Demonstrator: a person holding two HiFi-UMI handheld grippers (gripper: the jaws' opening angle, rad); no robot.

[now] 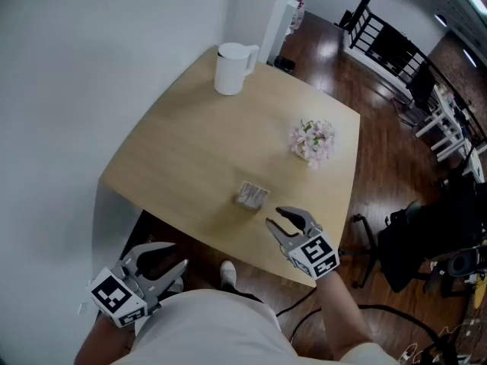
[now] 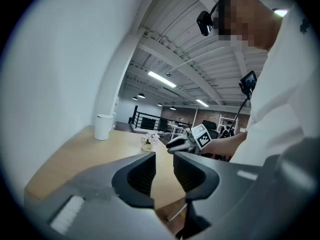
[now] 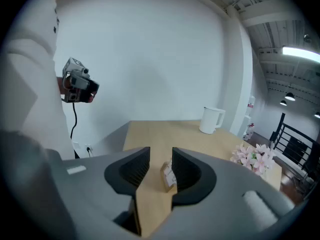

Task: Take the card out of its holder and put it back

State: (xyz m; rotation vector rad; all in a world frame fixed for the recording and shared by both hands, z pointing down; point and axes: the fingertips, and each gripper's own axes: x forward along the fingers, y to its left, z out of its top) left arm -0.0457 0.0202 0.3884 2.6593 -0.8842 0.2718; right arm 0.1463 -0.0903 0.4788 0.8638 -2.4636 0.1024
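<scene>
A small card holder (image 1: 251, 195) with a printed card upright in it stands near the front edge of the wooden table (image 1: 190, 143). My right gripper (image 1: 275, 217) hovers just right of and in front of it, open, with nothing held. In the right gripper view the card holder (image 3: 168, 176) shows a little beyond the open jaws (image 3: 160, 160), close to the right one and apart from it. My left gripper (image 1: 175, 255) hangs below and in front of the table's front left edge, open and empty. In its own view the left gripper (image 2: 164, 160) faces across the table toward the right gripper (image 2: 184, 142).
A white jug (image 1: 232, 68) stands at the table's far corner by the wall. A small bunch of pink flowers (image 1: 313, 141) sits right of centre. A dark chair (image 1: 426, 234) and cables lie on the wood floor to the right.
</scene>
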